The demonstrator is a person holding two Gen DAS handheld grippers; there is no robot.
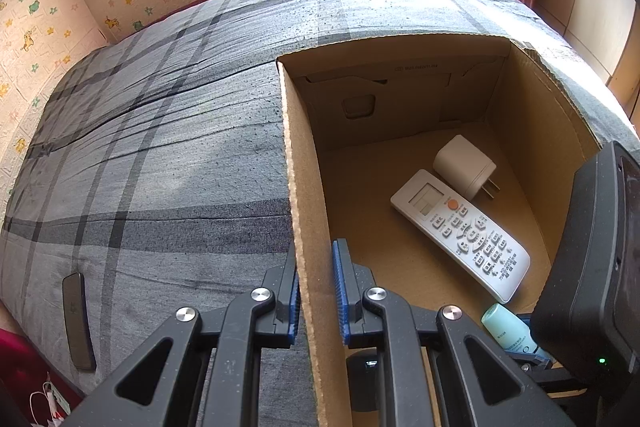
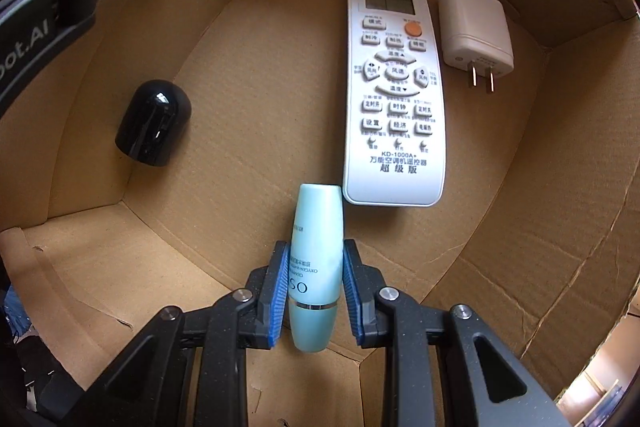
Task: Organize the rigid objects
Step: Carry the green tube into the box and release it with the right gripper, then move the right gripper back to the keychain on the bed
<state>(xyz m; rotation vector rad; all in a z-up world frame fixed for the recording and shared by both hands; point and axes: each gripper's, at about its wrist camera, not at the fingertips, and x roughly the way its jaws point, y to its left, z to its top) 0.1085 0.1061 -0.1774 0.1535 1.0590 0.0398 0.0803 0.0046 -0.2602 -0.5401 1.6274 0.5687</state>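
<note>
At the bottom centre of the right wrist view, the right tool [image 2: 315, 291] clamps a pale teal cosmetic bottle [image 2: 318, 259] inside the cardboard box [image 2: 520, 227]. Beyond lie a white air-conditioner remote [image 2: 394, 91], a white plug adapter [image 2: 474, 31] and, left, a black cap [image 2: 154, 123]. The left tool [image 1: 316, 291] pinches the box wall on the plaid bed [image 1: 160, 147].

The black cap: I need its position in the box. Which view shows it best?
Right wrist view: the black cap lies whole on the box floor, left of the remote. In the left wrist view the gripper hides most of it.
</note>
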